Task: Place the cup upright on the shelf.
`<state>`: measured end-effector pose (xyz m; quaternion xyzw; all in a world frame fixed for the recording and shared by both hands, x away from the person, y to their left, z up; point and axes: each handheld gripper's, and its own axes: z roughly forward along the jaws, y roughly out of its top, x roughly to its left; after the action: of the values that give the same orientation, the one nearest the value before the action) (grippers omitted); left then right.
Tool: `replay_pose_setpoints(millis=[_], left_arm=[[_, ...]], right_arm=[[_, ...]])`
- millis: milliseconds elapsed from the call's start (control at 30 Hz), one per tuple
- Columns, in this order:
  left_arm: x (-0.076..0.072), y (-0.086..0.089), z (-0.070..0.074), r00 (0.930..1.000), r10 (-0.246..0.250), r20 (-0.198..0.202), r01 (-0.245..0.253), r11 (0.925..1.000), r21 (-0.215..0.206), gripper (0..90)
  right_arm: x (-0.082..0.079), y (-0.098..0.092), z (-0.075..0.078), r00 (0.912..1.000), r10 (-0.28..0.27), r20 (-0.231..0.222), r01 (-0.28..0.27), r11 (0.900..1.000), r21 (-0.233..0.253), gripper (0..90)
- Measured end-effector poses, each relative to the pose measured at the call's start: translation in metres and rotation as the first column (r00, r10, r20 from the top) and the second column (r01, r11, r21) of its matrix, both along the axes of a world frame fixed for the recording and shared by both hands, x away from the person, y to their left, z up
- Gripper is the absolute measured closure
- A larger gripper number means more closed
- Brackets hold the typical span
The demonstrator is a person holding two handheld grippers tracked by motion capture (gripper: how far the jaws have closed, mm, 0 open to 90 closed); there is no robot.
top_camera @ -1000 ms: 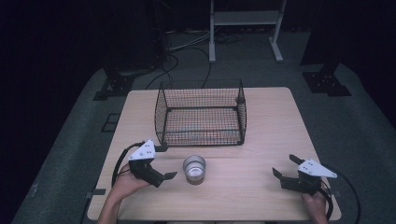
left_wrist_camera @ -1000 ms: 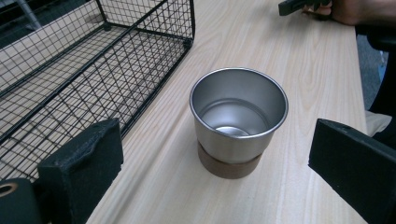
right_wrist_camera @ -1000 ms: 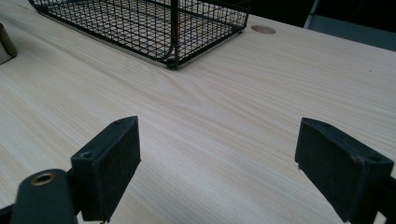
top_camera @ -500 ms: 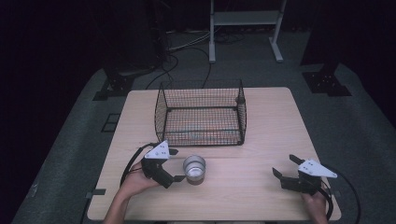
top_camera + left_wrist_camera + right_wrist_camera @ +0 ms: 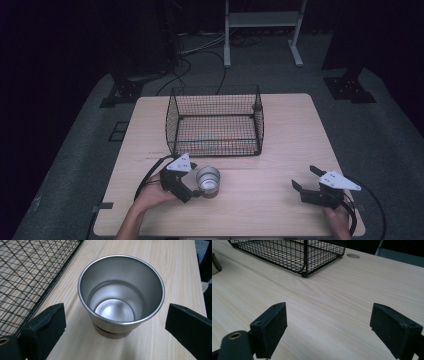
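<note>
In the high view the shiny steel cup with a brown cork-like base [image 5: 208, 181] stands upright on the pale wooden table [image 5: 280, 150], just in front of the black wire mesh basket [image 5: 216, 122], toward that basket's left front corner. The left gripper [image 5: 196, 192] sits close against the cup's left side, and its white three-cornered plate and black body cover most of the jaws there, so from above it is hard to tell how they stand around the cup. The left gripper view settles that: the cup [image 5: 121, 293] rises between two black jaws spread wide, one at each side, neither touching the metal wall. That view also looks down into the cup, which is empty, and shows the brown base only as a thin sliver under the rim's shadow. The basket [image 5: 30, 272] is cut off at the picture's upper left.

The right gripper [image 5: 306, 181] rests well to the right of the basket's front edge, its jaws spread with bare table between them. In the right gripper view the basket's near corner [image 5: 305, 255] shows, and the cup [image 5: 215, 263] is cut off at the left edge.
</note>
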<state>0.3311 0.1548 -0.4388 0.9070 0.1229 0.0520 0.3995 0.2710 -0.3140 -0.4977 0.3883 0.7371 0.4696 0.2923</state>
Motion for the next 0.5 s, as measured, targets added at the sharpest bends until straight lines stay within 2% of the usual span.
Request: replay_pose_setpoints(millis=[133,433,500], left_arm=[[0.002,-0.006,-0.002,0.9999,-0.009,-0.008,0.009,1.0,-0.002,2.1],[0.006,-0.015,-0.006,0.9994,-0.024,-0.024,0.025,0.9994,0.026,2.1],[0.008,-0.02,-0.009,0.9988,-0.03,-0.038,0.031,0.999,0.032,2.1]], right_arm=[[0.0,0.0,0.0,1.0,0.0,0.0,0.0,1.0,0.001,13.5],[0.0,0.0,0.0,1.0,0.001,0.0,-0.001,1.0,0.0,13.4],[0.0,0.0,0.0,1.0,0.002,0.001,-0.002,1.0,0.001,13.5]])
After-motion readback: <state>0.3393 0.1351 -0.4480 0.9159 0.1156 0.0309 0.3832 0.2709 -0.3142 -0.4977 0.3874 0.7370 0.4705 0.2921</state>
